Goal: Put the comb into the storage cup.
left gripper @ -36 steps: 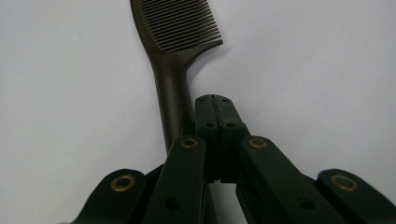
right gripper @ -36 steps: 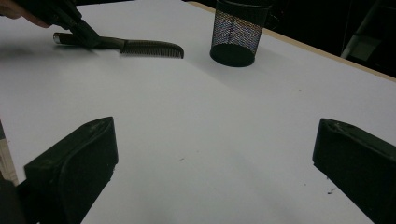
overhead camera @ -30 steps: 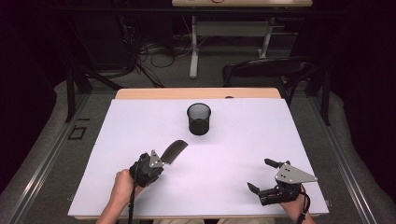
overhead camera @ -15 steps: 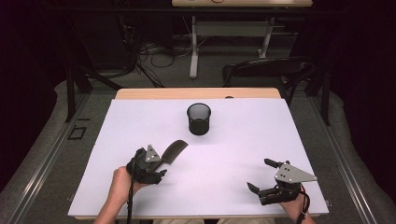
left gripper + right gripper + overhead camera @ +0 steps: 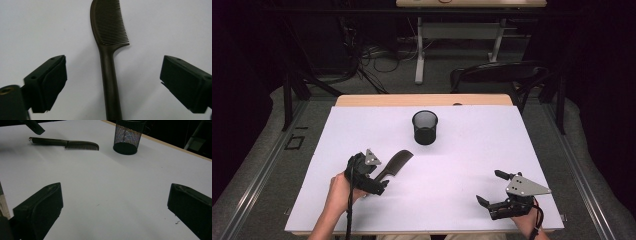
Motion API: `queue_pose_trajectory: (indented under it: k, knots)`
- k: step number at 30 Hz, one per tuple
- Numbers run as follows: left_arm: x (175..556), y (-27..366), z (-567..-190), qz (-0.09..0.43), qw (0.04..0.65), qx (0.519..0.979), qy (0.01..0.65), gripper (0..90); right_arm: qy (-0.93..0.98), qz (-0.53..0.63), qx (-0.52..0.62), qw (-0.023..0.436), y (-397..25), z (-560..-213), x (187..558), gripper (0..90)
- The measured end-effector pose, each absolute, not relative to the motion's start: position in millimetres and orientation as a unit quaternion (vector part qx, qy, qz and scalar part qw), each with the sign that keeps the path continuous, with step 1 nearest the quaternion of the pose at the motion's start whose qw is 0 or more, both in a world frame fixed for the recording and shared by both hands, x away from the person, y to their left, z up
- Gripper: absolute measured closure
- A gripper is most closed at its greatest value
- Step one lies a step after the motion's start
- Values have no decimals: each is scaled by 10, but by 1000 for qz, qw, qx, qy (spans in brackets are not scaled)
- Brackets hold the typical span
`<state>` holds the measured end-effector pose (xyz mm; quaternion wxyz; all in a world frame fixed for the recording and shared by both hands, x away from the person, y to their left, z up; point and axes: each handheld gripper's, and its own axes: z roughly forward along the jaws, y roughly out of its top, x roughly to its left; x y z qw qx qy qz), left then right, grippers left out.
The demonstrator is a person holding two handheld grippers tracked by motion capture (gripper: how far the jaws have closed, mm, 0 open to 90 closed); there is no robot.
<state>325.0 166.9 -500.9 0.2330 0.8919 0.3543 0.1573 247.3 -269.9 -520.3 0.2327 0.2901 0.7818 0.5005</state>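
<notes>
Two claws wide. Left claw (image 5: 379, 181) straddling comb (image 5: 109, 62) handle, comb flat on desk (image 5: 472, 150) near cup (image 5: 425, 127). Step: pre-grasp. Next: lower, close on handle. Right claw (image 5: 492, 187) idle.

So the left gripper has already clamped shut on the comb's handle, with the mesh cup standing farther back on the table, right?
Not quite. The left gripper is open: in the left gripper view its jaws stand wide on either side of the comb handle without touching it. The comb lies flat on the table, and the mesh cup does stand farther back.
</notes>
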Motion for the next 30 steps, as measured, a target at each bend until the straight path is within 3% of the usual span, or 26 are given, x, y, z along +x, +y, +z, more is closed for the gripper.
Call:
queue_pose_trajectory:
  k: [4, 30]
  knots:
    - [3292, 1654, -5012, 150, 222, 894, 360, 0, 782, 500, 290, 234, -2694, -5207, 2479, 0]
    - [3611, 1524, -5055, 103, 121, 912, 377, 0, 782, 500, 293, 228, -2702, -5220, 2487, 0]
